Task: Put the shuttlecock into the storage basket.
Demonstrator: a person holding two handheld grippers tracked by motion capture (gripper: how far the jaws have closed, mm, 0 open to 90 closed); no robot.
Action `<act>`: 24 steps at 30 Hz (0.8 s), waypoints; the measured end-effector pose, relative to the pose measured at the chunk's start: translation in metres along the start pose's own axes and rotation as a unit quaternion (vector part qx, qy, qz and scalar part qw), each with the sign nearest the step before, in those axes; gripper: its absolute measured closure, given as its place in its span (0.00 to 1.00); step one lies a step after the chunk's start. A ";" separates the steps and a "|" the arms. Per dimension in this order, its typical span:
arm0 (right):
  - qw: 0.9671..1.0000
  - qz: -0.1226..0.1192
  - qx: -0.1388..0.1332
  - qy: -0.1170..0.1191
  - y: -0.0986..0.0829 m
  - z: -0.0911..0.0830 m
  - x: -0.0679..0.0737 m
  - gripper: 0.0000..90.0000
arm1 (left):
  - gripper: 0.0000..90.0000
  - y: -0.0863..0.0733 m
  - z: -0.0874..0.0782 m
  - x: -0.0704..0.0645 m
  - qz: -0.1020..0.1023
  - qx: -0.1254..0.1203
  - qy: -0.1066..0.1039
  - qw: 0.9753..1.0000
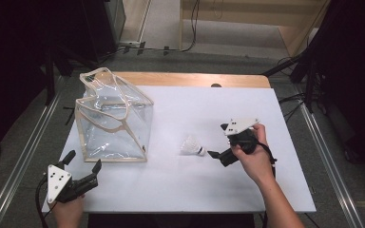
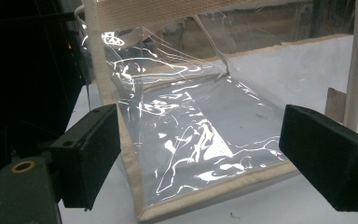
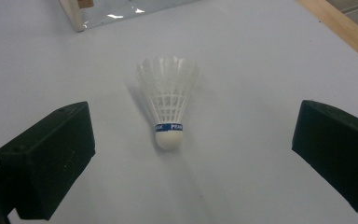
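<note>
Shuttlecock lies loose on the tabletop before the released right tool — a careless closing pinch could crush its feathers or flick it away.

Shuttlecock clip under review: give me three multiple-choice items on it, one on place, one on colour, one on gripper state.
1. Where does the shuttlecock lie?
A. inside the clear bag
B. on the white tabletop, right of the clear bag
C. between shut jaws

2. What colour is the band above its cork?
A. blue
B. red
C. green

3. How do the jaws of the right hand-held gripper stand?
A. shut on the shuttlecock
B. shut on nothing
C. open, apart from the shuttlecock

Key: B, in the high view it lies on the tabletop beside the clear bag; A, the right gripper view shows a blue band; C, both jaws stand wide of it.
</note>
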State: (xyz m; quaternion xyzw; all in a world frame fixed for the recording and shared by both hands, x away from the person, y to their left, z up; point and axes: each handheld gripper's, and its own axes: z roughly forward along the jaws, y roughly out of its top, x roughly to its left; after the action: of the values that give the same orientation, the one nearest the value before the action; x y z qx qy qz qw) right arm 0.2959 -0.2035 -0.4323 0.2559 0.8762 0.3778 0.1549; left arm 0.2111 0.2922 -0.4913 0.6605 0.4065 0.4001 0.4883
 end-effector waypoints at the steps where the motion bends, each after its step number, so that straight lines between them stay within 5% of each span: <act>1: 1.000 0.000 0.000 0.000 0.000 0.000 0.000 0.00 | 0.15 0.000 0.000 0.000 0.000 0.000 0.000 1.000; 24: 0.998 0.004 0.064 0.021 0.011 0.032 0.007 0.00 | 0.15 0.000 0.000 0.000 0.001 0.000 -0.001 1.000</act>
State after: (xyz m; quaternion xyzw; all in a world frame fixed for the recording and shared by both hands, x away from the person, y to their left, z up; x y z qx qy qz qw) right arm 0.3090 -0.1744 -0.4461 0.2611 0.9007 0.3265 0.1182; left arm 0.2113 0.2922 -0.4913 0.6614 0.4053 0.3996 0.4886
